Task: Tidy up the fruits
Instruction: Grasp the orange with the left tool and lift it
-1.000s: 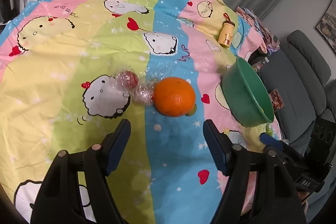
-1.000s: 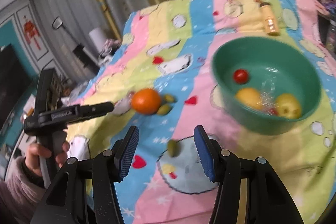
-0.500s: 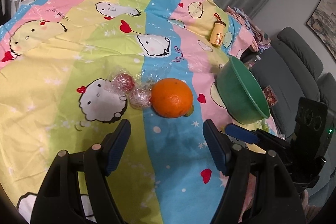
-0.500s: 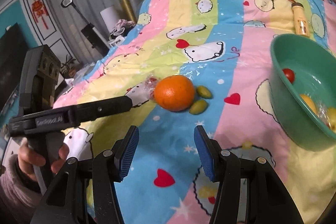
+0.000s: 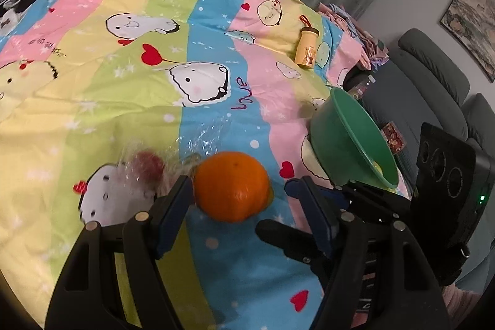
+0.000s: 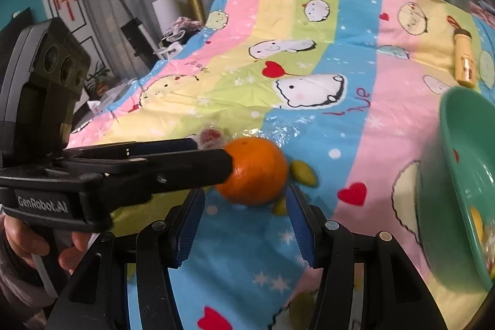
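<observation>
An orange (image 5: 232,186) lies on the striped cartoon bedsheet (image 5: 148,73). My left gripper (image 5: 239,207) is open, its fingertips on either side of the orange. In the right wrist view the orange (image 6: 258,172) sits just ahead of my open, empty right gripper (image 6: 244,221). Two small green fruits (image 6: 304,170) lie right of the orange. A plastic-wrapped red fruit (image 5: 148,167) lies to its left. The green bowl (image 5: 349,141) stands to the right, and it (image 6: 464,184) holds several fruits.
A small yellow bottle (image 5: 307,50) lies on the sheet at the far right. A grey sofa (image 5: 433,76) is beyond the bed's right edge. Furniture and a lamp (image 6: 130,30) stand past the left edge. Curtains hang behind.
Both grippers have moved forward toward the orange. The left fingers now flank it. The right gripper swung left, away from the bowl.
</observation>
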